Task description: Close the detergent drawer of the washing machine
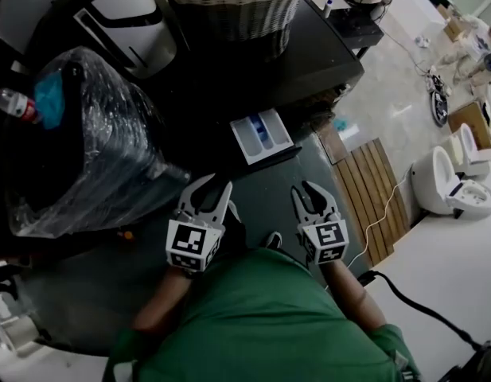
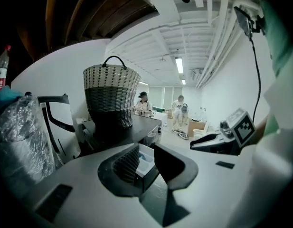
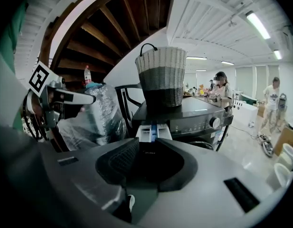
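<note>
The dark washing machine [image 1: 309,62] stands ahead of me, its white detergent drawer [image 1: 261,136] pulled out toward me with a blue insert showing. My left gripper [image 1: 207,191] and right gripper [image 1: 312,196] hover side by side short of the drawer, both open and empty. Neither touches it. In the left gripper view the drawer [image 2: 145,156] shows through the gap of the left gripper [image 2: 146,169]. In the right gripper view the drawer [image 3: 154,132] sits just beyond the right gripper [image 3: 147,163], under the washer's control panel [image 3: 203,122].
A wicker basket [image 1: 229,2] sits on top of the washer. A plastic-wrapped dark bulk [image 1: 86,146] stands to the left with a bottle [image 1: 13,102] beside it. At the right lie a wooden slat board [image 1: 372,193], a white toilet [image 1: 448,183] and a cable [image 1: 388,205]. People stand far back.
</note>
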`<state>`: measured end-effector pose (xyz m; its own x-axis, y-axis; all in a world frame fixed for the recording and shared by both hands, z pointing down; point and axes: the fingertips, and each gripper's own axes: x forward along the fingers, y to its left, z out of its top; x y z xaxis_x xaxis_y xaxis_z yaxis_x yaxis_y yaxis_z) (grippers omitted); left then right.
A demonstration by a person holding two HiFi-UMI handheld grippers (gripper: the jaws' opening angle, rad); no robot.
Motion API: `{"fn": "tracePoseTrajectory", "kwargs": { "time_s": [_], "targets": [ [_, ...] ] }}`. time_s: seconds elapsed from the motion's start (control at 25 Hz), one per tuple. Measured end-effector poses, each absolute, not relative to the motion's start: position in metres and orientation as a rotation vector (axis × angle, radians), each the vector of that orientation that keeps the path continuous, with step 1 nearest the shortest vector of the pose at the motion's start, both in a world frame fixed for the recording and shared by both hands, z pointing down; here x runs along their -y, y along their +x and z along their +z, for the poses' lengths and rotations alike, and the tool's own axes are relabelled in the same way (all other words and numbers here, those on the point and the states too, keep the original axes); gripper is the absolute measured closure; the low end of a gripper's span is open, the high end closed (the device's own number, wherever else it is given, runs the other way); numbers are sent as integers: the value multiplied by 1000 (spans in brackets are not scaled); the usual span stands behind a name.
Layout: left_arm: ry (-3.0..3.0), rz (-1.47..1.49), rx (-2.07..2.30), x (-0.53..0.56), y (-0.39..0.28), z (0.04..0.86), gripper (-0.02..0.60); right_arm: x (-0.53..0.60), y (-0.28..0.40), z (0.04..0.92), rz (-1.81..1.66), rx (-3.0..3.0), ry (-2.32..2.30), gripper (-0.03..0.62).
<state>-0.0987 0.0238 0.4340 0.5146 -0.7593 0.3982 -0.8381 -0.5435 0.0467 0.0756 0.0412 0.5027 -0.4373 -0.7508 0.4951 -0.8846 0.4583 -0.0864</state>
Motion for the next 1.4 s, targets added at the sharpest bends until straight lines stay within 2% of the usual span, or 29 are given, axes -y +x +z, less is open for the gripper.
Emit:
{"fn": "tracePoseTrajectory", "kwargs": {
  "time_s": [0.24,0.68,0.92,1.4],
  "targets": [
    [2565,511,1185,32,-125,465,471,-16,53,571,575,2136,1383,473],
    [2520,599,1052,68,-119,502,471,16,43,615,584,2077,1379,470],
    [2490,661,1073,72,-109,502,471,22,45,633,574,2090,1366,569],
    [2407,711,1133,78,-99,515,471,45,41,645,584,2196,1292,572]
  ]
}}
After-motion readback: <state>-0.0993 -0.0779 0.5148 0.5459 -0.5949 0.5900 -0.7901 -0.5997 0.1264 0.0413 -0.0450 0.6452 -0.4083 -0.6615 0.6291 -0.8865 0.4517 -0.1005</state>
